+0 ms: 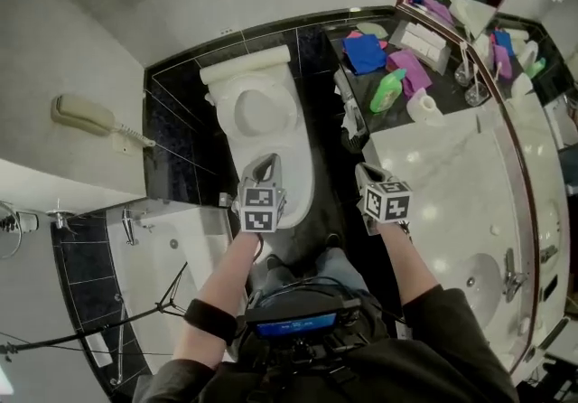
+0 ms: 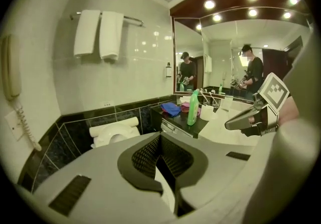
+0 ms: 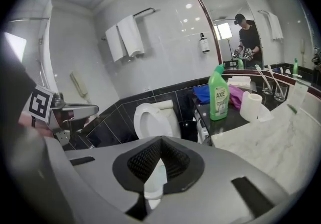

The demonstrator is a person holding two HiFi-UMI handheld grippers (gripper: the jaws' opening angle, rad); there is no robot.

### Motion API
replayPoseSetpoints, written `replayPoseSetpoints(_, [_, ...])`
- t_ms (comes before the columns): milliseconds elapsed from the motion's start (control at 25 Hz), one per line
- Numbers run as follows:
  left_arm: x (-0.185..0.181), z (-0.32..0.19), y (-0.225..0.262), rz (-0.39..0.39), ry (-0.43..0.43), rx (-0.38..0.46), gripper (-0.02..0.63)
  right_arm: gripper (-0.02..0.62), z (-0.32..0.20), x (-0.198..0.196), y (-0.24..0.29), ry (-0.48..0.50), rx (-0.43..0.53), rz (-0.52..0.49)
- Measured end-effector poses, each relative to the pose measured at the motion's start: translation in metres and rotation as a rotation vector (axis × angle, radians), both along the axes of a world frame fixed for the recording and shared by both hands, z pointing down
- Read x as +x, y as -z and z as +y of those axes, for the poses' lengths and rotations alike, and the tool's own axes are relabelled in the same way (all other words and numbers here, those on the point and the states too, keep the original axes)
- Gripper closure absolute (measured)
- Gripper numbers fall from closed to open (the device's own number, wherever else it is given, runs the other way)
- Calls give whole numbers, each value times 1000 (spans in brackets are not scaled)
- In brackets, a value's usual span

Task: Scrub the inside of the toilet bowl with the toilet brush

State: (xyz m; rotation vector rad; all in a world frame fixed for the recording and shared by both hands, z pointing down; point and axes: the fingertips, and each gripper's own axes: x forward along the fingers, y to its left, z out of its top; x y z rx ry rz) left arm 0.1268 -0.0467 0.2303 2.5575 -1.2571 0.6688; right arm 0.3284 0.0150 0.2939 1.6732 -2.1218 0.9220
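Left tool [image 1: 266,163] and right tool [image 1: 365,173] are both sitting fully closed and empty, likely because no brush is showing in any view. The toilet [image 1: 287,121] is standing lid-up on the floor, just beside the table's [image 1: 452,175] far left corner. Both forearms are reaching forward side by side, hovering over the bowl's near rim.

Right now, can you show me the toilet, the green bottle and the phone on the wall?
toilet [image 1: 260,114], head view, middle of its bowl
green bottle [image 3: 218,98], right gripper view, on its label
wall phone [image 1: 83,114], head view, on the handset
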Motion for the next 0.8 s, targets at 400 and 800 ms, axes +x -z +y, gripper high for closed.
replayPoseSetpoints(400, [-151, 53, -18, 1, 249, -14, 601, 591, 9, -133, -3, 200, 1, -2])
replayPoseSetpoints(800, [-231, 77, -38, -7, 374, -38, 601, 591, 23, -234, 3, 358, 8, -19])
